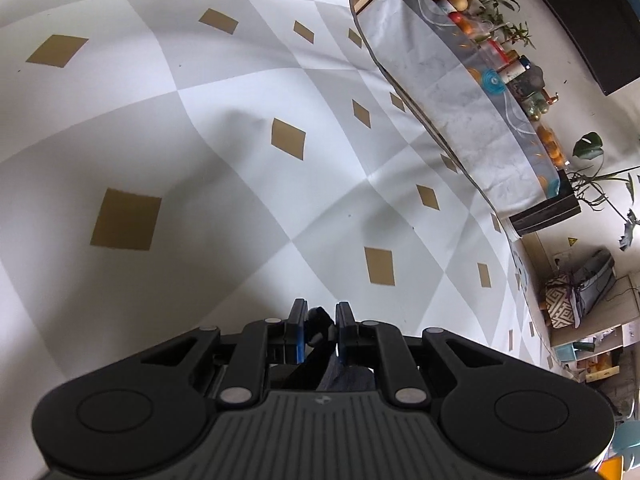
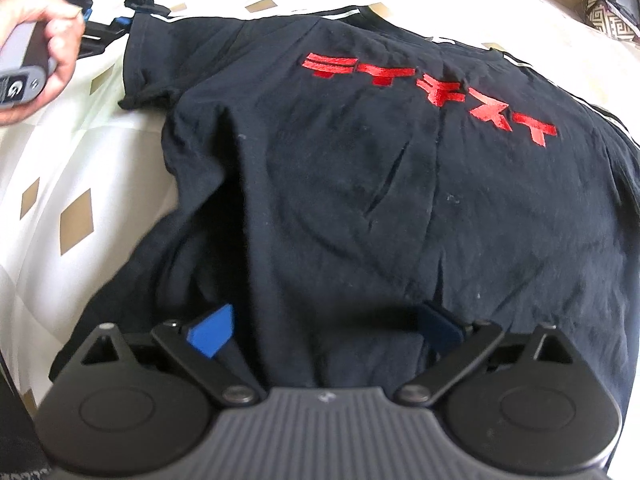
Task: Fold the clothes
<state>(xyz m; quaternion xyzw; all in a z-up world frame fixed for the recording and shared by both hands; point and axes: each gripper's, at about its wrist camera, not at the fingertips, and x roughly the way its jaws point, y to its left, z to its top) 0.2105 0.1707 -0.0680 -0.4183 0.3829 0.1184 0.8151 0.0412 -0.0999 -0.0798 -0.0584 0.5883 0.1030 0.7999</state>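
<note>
Checkered cloth in white and grey with tan diamonds (image 1: 286, 138) covers the table (image 1: 240, 80). Your black T-shirt (image 2: 360, 200) with red lettering (image 2: 432, 88) lies spread across this cloth, filling the right wrist view. Your left claw (image 1: 320, 322) is clamped on the shirt's sleeve (image 2: 140, 32), seen at 10 o'clock in the right view, beside your left hand (image 2: 56, 52). Your right claw (image 2: 326, 330) stands wide apart over the hem fabric at 6 o'clock; its pads (image 2: 210, 330) press nothing.
</note>
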